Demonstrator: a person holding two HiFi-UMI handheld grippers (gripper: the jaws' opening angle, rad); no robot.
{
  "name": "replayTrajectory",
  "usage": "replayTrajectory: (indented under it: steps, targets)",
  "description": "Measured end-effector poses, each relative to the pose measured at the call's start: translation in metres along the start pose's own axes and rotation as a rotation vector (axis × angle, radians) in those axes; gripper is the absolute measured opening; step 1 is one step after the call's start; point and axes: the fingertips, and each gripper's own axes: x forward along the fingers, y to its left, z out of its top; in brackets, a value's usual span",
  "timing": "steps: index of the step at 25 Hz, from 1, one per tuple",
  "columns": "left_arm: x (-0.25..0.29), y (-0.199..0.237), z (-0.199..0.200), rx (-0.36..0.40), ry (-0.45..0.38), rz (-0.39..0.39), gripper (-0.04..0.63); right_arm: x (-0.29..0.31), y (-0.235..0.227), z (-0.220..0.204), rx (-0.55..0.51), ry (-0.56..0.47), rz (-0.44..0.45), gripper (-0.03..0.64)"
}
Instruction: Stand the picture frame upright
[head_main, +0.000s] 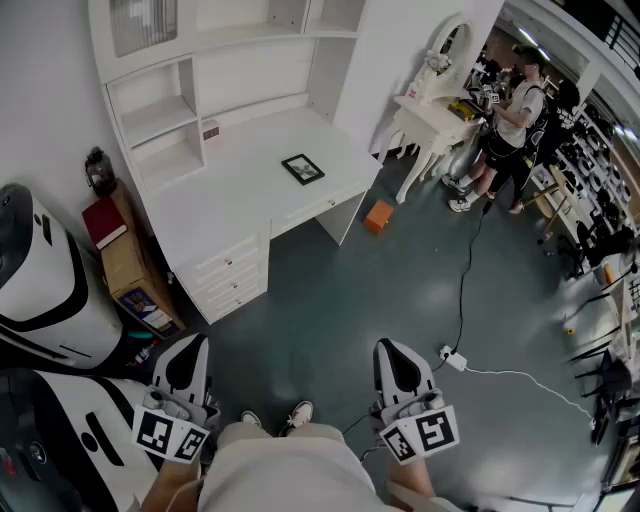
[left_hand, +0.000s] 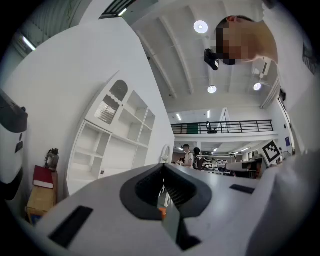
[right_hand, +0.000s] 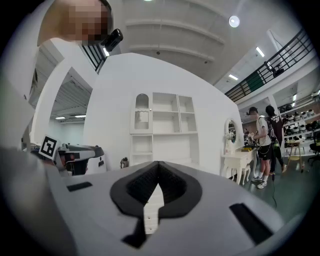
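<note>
Two grippers hang low at your thighs, the left gripper (head_main: 189, 350) and the right gripper (head_main: 391, 350), both closed on nothing. In each gripper view the dark ribbed pads (left_hand: 145, 187) (right_hand: 142, 185) meet at a thin seam. A small orange speck shows low in the left seam, and you cannot tell what it is. Each marker cube (head_main: 170, 435) (head_main: 420, 432) carries black-and-white square patterns but no words. Your torso hides all but the toes of your shoes (head_main: 300, 412).

On the grey floor ahead, a white power strip (head_main: 452, 357) trails a cable toward the back of the room. To your left a white machine (head_main: 45, 285) is cut off by the picture's edge. Past it, a cardboard box (head_main: 128, 268) has a printed cover leaning against it, its lettering too small to read. A red book (head_main: 103, 222) lies on top of the box.

The picture frame (head_main: 302, 168) lies flat on the white desk (head_main: 200, 225), toward the right front of the desktop and well apart from both grippers. What it shows is too small to make out. In both gripper views the gripper's own body hides the desktop, so only the shelves (right_hand: 160, 125) above it are visible. An orange box (head_main: 378, 215) sits on the floor beside the desk's right end.

Farthest off, two people (head_main: 515, 110) stand at a white dressing table (head_main: 440, 112) with an oval mirror.
</note>
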Motion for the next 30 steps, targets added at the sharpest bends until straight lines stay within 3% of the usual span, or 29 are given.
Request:
replayTrajectory:
  steps: [15, 21, 24, 25, 27, 30]
  targets:
    - [0.015, -0.012, 0.002, 0.020, -0.016, 0.023, 0.018, 0.008, -0.015, 0.000, -0.005, -0.010, 0.045, 0.009]
    - [0.018, -0.015, -0.001, 0.015, -0.034, 0.032, 0.020, 0.010, -0.015, -0.008, 0.014, 0.022, 0.107, 0.009]
    - [0.022, -0.012, -0.011, 0.006, -0.005, 0.041, 0.025, 0.011, -0.021, -0.010, -0.010, 0.028, 0.089, 0.041]
    - [0.024, -0.010, -0.016, -0.002, 0.015, 0.045, 0.049, 0.012, -0.024, -0.011, -0.009, 0.031, 0.085, 0.095]
    - [0.029, -0.005, -0.026, -0.019, 0.056, 0.057, 0.164, 0.011, -0.030, -0.015, -0.004, 0.041, 0.085, 0.147]
    - [0.035, 0.002, -0.038, -0.015, 0.102, 0.085, 0.323, 0.009, -0.044, -0.019, 0.010, 0.058, 0.084, 0.288]
